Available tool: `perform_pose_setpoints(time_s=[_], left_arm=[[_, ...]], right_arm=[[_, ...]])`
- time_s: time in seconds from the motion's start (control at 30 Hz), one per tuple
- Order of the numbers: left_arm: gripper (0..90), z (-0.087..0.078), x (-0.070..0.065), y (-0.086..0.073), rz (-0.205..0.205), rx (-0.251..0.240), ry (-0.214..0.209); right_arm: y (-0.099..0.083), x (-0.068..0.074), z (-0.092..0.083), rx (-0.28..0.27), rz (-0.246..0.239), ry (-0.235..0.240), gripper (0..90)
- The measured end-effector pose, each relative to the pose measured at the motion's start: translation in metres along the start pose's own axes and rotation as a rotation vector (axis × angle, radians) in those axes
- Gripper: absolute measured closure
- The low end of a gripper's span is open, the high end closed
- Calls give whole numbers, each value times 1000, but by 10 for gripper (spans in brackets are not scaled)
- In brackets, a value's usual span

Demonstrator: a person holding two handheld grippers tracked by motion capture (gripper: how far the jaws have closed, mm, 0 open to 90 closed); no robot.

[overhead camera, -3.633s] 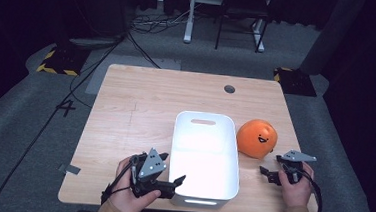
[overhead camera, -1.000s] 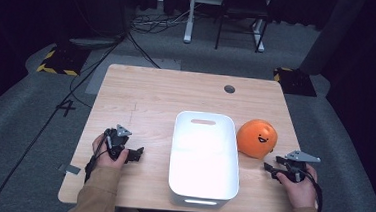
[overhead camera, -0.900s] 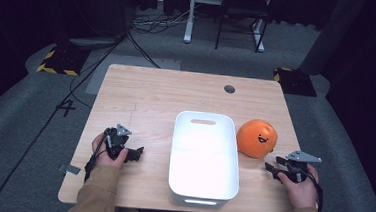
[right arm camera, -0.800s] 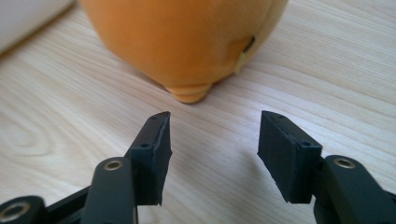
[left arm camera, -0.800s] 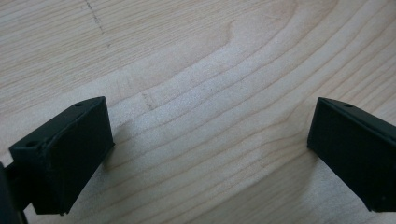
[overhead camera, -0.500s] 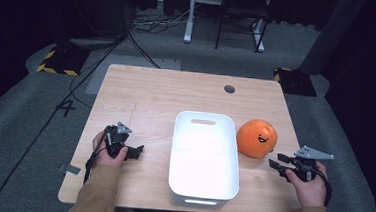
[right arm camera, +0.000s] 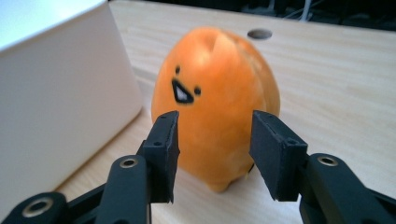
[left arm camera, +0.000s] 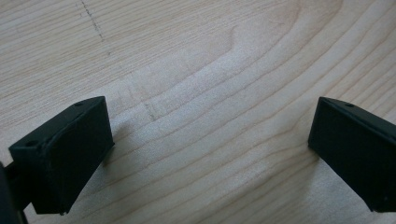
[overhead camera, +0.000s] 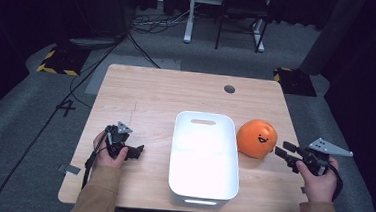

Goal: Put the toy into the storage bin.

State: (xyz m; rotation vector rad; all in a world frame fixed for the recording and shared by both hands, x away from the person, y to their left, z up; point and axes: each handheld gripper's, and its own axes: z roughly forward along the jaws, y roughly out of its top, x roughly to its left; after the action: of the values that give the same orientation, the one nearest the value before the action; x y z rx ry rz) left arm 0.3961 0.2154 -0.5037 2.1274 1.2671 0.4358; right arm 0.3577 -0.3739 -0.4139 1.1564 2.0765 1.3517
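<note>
At the right edge of the surface (overhead camera: 142, 90), the right gripper (overhead camera: 282, 151) points its jaws at the orange toy (overhead camera: 256, 138), the round soft one with a little smiling face. The toy sits on the wood just beside the right wall of the white tub (overhead camera: 205, 160), very near it or perhaps touching. In the right gripper view the toy (right arm camera: 217, 116) shows in the gap between the jaws, but it is farther off; nothing is pinched yet. Those jaws have just been closing and now stand half spread, with nothing between them.

And there's the worry. That gap looks narrower than the toy's belly, so if the gripper goes in like this, my guess is the tips butt against the plush and shove it along the wood, or wedge it against the tub (right arm camera: 56, 88), instead of straddling it. A grab at the narrow bottom could also slip off as the soft body squashes. The tub wall is close on one side too, so the nearer jaw may clip its rim.

Over on the left, the left gripper (overhead camera: 134, 150) rests low over bare wood, jaws spread wide in the left gripper view, holding nothing, well clear of the tub.
</note>
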Motion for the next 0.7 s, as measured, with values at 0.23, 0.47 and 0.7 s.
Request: perform_pose_setpoints(time_s=[0.23, 0.47, 0.7], left_arm=[[1, 0, 0, 0, -1, 0, 8], [0, 1, -1, 2, -5, 0, 8], [1, 1, -1, 2, -5, 0, 9]], right_arm=[[14, 1, 0, -51, 1, -8, 519], [32, 5, 9, -45, -25, -14, 478], [40, 1, 28, -46, -30, -34, 421]])
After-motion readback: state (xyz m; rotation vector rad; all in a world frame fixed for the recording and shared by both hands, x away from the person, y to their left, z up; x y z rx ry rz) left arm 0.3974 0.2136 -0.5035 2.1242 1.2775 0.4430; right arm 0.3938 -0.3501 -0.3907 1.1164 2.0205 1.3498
